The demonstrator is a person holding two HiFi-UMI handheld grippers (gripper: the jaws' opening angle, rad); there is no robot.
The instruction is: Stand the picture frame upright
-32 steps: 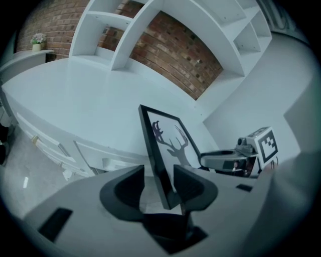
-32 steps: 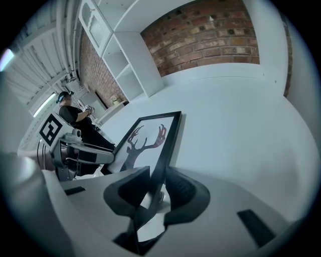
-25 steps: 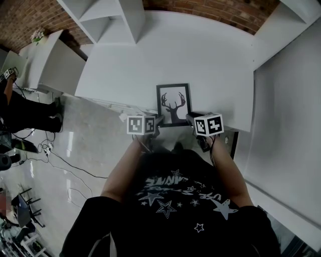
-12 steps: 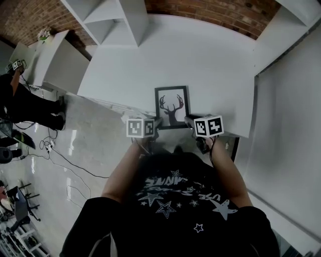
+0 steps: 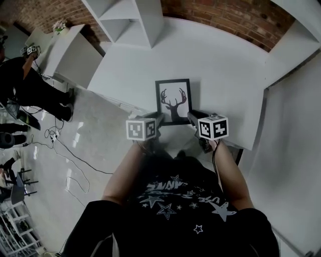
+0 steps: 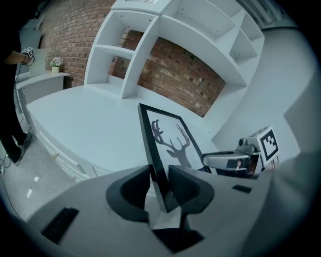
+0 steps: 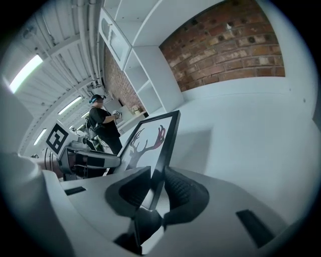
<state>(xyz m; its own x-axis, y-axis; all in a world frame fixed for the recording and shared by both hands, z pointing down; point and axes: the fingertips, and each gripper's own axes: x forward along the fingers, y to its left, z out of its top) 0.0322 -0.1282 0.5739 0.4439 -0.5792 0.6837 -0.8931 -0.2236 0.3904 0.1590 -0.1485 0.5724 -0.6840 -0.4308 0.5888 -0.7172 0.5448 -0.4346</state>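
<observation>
Black rectangular picture frame [image 5: 173, 102] with a stag silhouette on white, gripped at both near corners.

Left gripper [image 6: 159, 188]: its jaws have just been closing. They now stand partly closed, pads pressed on the front and back of the frame's near left corner.

Right gripper [image 7: 155, 193]: likewise, jaws just closing and now clamped across the near right corner.

From both sets of jaws the frame rises away at a slant, print side up. It is tilted, neither flat nor upright. Cannot tell whether its far edge touches the surface below.

Under and beyond the jaws lies the white worktop [image 5: 215, 65]. Further on stands a white open shelf unit [image 5: 131, 20]. Past that is a red brick wall [image 5: 228, 14].

Well off to the left of the left jaws, a person in dark clothes [image 5: 22, 85] stands on the grey floor [image 5: 85, 145].
</observation>
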